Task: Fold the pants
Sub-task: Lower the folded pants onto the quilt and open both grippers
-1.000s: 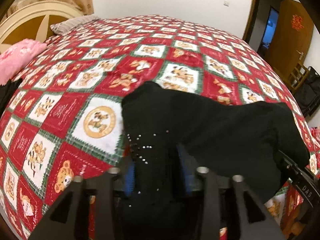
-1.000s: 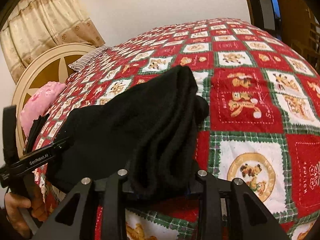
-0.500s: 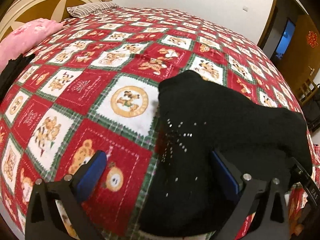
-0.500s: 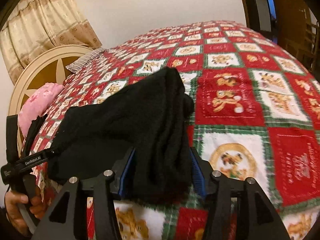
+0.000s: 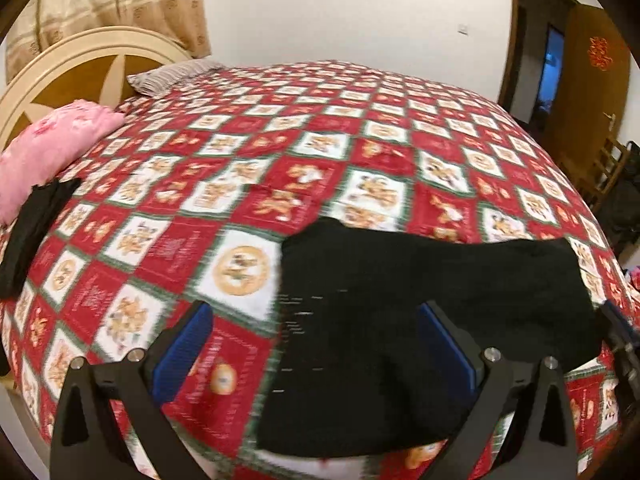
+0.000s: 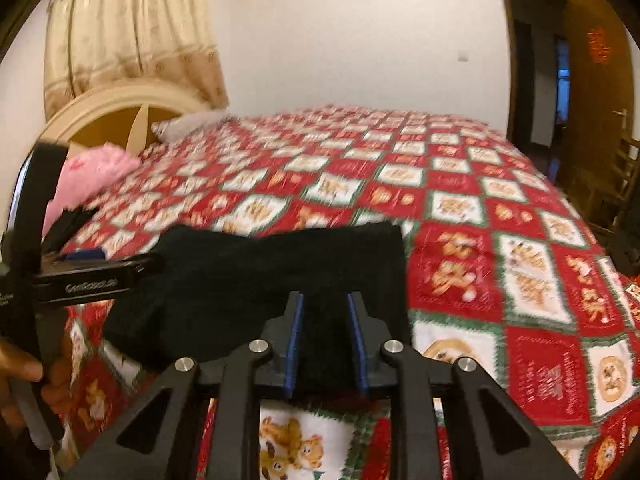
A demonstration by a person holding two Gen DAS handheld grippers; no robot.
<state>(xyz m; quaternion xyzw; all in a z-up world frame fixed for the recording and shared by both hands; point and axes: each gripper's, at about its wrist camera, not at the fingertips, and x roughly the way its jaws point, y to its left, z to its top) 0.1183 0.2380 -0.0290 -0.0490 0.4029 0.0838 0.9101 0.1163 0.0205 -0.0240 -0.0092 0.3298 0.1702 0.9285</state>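
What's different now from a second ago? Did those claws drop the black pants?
Yes, the left gripper let go first and now stands wide open around the pants. The right gripper has opened partway, its pads loose beside the cloth. Both have pulled back a little. The folded pants stay flat on the bed; the pink pillow hasn't moved.

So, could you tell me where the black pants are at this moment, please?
The folded black pants lie on the teddy-bear quilt near the bed's front edge. In the left wrist view they sit centre-right, partly between the open left hand-held gripper pads, far from the pink pillow.
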